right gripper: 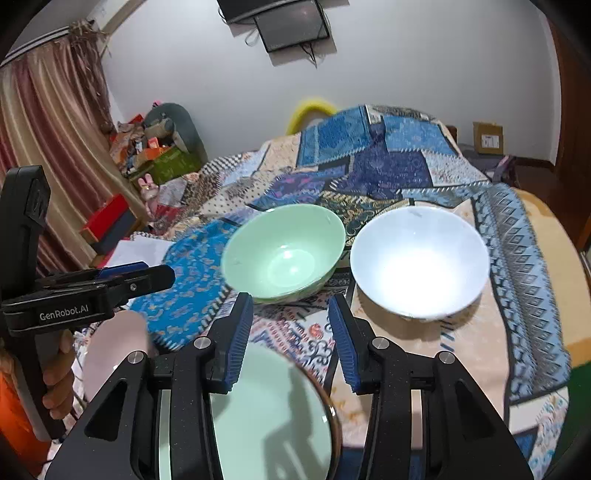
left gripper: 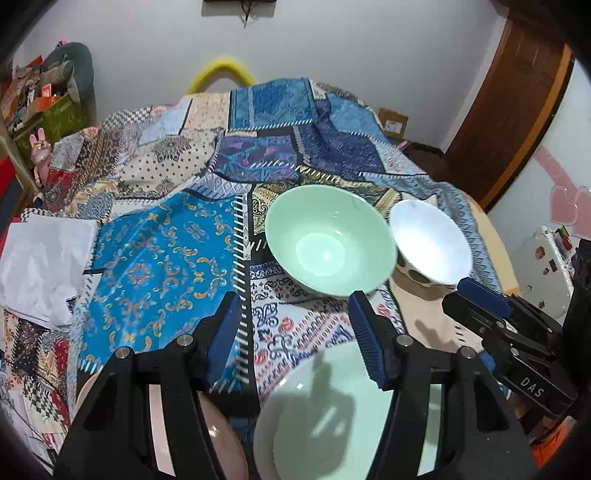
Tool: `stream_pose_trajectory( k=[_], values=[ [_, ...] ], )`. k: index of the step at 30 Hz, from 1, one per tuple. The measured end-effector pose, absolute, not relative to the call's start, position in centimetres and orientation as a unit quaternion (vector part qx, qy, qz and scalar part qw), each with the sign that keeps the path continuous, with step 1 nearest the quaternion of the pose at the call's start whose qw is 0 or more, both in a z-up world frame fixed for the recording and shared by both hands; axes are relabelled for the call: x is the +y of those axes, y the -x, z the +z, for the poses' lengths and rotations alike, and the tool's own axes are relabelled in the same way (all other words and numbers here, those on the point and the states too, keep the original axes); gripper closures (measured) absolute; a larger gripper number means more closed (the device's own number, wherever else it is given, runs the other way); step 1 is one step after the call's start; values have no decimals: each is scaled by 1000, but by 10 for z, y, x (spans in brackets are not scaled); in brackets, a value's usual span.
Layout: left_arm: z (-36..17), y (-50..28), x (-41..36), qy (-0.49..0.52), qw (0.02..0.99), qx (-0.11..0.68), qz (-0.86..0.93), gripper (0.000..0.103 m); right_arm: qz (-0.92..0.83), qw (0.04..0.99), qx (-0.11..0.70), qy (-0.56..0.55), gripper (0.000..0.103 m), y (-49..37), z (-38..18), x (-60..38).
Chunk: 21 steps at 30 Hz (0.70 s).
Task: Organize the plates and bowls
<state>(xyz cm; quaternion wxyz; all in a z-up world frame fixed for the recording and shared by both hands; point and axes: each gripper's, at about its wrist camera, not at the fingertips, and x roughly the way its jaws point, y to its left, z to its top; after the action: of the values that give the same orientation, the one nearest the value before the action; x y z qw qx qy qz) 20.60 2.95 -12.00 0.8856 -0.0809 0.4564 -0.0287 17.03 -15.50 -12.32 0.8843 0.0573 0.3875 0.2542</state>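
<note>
1. bowls first: a pale green bowl (left gripper: 330, 242) sits upright at the centre of the left wrist view on a patchwork cloth (left gripper: 162, 258), glossy inside, nothing in it.
2. a white bowl (left gripper: 430, 245) stands just beside it at centre right, its outside patterned with dark spots; whether the two rims touch i cannot tell.
3. a pale green plate (left gripper: 332, 424) lies at the bottom centre, with a pink plate (left gripper: 225, 439) at the bottom left, largely hidden by the tool.
4. the right wrist view shows the white bowl (right gripper: 419, 266) full-on at centre right, brightly lit inside, and the green bowl (right gripper: 282, 253) at centre with a gap between them.
5. only the right wrist view shows a wall-mounted screen (right gripper: 291, 24) at the top and a curtain (right gripper: 48, 155) at the left; the green plate (right gripper: 269, 417) there has a brownish rim.
6. the left tool (left gripper: 295, 332) points over the cloth, fingers spread wide, gripping nothing.
7. the right tool (right gripper: 290, 332) is likewise spread apart above the green plate, holding nothing.
8. in the right wrist view the left tool (right gripper: 155, 275) appears side-on at the left edge, a hand (right gripper: 59, 380) round its handle.
</note>
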Motion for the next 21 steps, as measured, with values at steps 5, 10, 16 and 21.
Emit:
stream_pose_trajectory(
  k=[5, 10, 16, 21],
  values=[
    [-144, -234, 34, 71, 878, 472, -25, 43, 257, 875, 407, -62, 64, -195, -140, -148],
    [-159, -252, 37, 76, 873, 482, -29, 49, 261, 866, 422, -64, 69, -210, -156, -140],
    [-173, -268, 34, 67, 868, 492, -35, 59, 262, 862, 430, -64, 70, -217, -162, -133],
    [-184, -278, 27, 65, 860, 504, -48, 72, 262, 857, 440, -65, 70, -224, -164, -132]
  ],
)
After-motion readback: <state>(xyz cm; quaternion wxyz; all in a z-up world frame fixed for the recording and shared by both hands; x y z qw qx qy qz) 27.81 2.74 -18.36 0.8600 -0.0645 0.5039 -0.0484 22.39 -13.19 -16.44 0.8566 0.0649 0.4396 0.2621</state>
